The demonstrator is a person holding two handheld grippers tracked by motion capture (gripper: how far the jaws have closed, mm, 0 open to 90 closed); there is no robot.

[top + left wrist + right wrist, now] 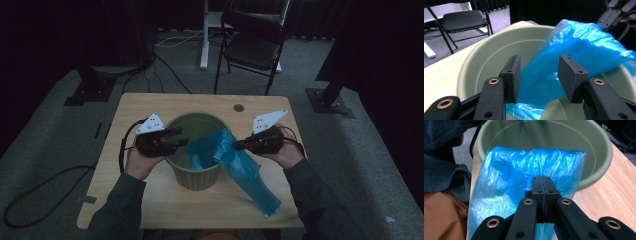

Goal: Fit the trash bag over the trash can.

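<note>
Light wooden table [150,200], rounded corners, standing on grey carpet. Small round cable hole [239,107] near the far edge, about 1 o'clock from centre. Green plastic bucket [196,177] stands upright at centre. Blue plastic bag [260,192] trails from the bucket's rim onto the tabletop toward 5 o'clock.

Crinkly glossy blue plastic bag [529,167], matt green bin [599,150], wood-grain table [616,195]

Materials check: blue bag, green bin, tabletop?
Blue bag: thin plastic film, translucent and glossy; it crinkles and light passes through. Green bin: probably moulded plastic, matte, with a smooth wall and rolled rim. Tabletop: pale wood-grain surface, likely laminate; solid wood can't be ruled out.
</note>
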